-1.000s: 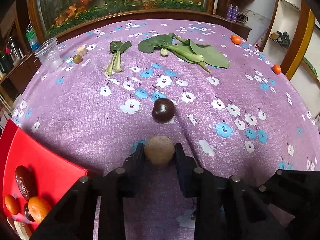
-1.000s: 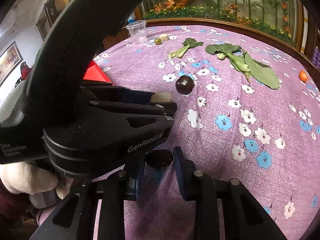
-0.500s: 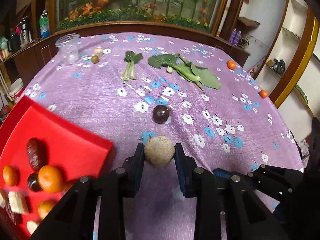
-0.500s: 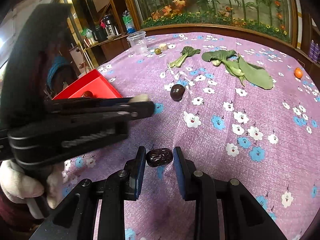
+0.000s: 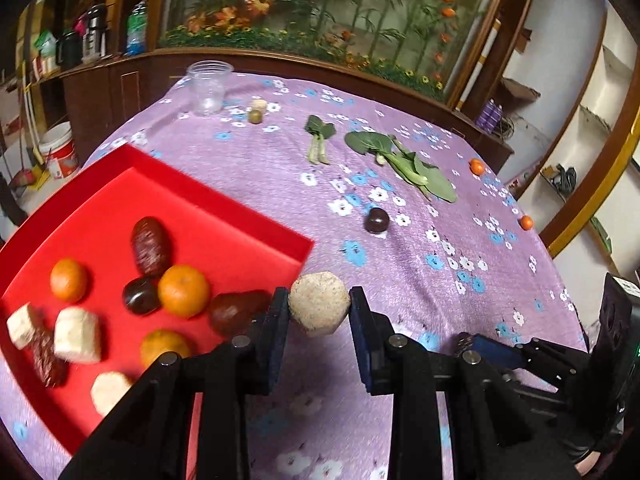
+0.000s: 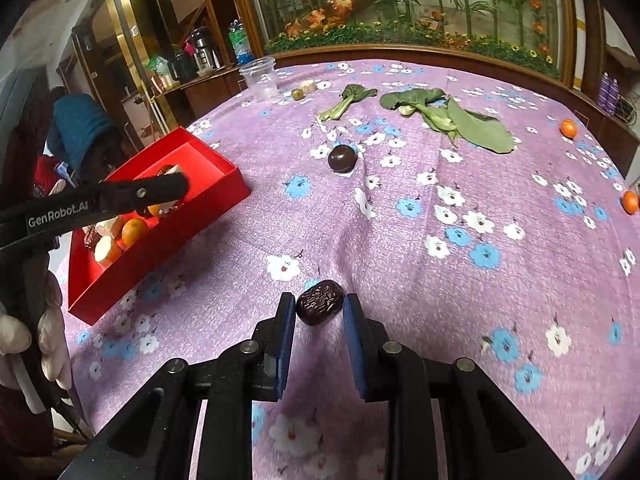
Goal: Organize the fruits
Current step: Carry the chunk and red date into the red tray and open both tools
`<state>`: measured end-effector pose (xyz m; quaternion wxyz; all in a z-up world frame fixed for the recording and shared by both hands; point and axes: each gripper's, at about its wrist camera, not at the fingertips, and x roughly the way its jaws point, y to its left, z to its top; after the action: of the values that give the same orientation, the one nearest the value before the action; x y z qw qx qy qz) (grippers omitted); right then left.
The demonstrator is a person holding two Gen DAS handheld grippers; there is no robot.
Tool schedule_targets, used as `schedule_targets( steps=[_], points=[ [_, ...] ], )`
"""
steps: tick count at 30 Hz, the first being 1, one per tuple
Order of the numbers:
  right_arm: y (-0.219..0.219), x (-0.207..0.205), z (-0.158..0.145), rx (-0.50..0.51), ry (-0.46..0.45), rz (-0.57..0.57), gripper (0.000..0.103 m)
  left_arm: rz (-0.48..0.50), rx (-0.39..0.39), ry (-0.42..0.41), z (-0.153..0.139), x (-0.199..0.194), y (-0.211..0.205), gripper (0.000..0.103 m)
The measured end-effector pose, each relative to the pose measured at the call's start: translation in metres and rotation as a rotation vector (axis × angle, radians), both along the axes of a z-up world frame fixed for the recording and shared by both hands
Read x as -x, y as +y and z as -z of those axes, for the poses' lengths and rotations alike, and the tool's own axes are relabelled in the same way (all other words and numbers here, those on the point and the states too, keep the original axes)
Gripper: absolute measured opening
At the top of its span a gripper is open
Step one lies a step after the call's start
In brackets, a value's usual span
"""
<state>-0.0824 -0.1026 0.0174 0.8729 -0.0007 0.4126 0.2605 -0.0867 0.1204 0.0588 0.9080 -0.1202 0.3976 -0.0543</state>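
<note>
We were mid-carry: our left gripper (image 5: pixel 319 309) clamped the tan ball (image 5: pixel 319 303) beside the red tray (image 5: pixel 224 216), needing release over it, while our right gripper's (image 6: pixel 319 309) fingers were closing on the date (image 6: pixel 320 302).

Both wrist views overlook the floral tablecloth (image 5: pixel 400 272).

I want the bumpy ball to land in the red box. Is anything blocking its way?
Nothing visible does. The left hand-held gripper holds the tan ball right by the red tray's corner. Fruits already fill the near part, but bare floor remains farther in.
</note>
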Motion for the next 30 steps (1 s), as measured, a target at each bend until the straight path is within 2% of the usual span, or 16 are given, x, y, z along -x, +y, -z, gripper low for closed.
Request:
schedule_targets(
  steps=[7,14,21,30],
  points=[
    [0.014,0.018,-0.018,0.001,-0.045,-0.040,0.027,-0.075,0.018,-0.012,-0.003,0.026,0.031,0.029],
    [0.051,0.021,-0.037,-0.005,-0.066,-0.127,0.027,-0.174,0.017,-0.028,-0.005,0.044,0.069,0.029],
    [0.106,0.007,-0.045,0.008,-0.076,-0.215,0.024,-0.224,0.019,-0.022,0.003,0.053,0.096,0.029],
    [0.176,-0.035,-0.036,0.043,-0.019,-0.270,0.017,-0.229,0.014,-0.007,0.013,0.052,0.108,0.029]
  ],
)
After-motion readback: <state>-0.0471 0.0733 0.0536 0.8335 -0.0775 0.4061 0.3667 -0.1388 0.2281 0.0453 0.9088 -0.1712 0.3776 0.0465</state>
